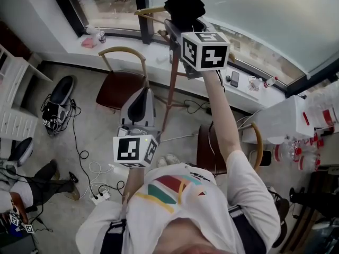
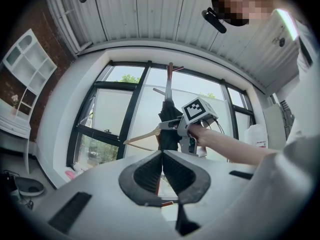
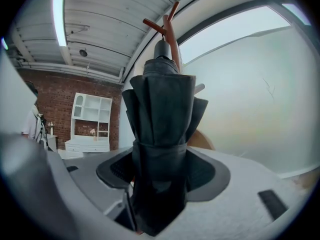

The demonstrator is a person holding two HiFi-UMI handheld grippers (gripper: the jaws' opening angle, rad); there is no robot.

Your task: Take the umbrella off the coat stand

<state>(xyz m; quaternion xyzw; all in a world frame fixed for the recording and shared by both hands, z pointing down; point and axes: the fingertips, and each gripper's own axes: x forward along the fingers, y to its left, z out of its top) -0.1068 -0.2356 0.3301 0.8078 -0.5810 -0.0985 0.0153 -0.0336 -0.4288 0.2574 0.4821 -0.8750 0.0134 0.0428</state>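
Left claw (image 2: 162,159): held low, near the person and well apart from the stand (image 1: 172,83). Its jaws are pressed together with nothing between them. It plays no part at present.

Stand: a wooden pole with slanted pegs (image 3: 159,26) at the top, standing on the floor by the far window.

Umbrella (image 3: 165,99): black, folded and bound by a band (image 3: 160,151). It hangs upright at the top of the stand, close against the pole and just under the pegs. How it is hooked on cannot be made out.

Right claw (image 3: 162,166): raised on an outstretched arm to the head of the stand. Its jaws stand wide, one on each side of the umbrella at the band. No pinch shows in the cloth, so I judge that nothing is gripped yet.

Handling, as a judgement:
- The umbrella looks light and compact.
- The loose cloth folds are soft and could slide over the stiff shaft and ribs inside.
- Above the band the folds flare out and would give under the pads.
- The band is the firmest place to hold, since the cloth is pulled tight against the core there. The claw is already set at that height.
- A firm closure is needed, then probably a lift to clear the peg before drawing the umbrella away. A sideways pull could rock the stand.
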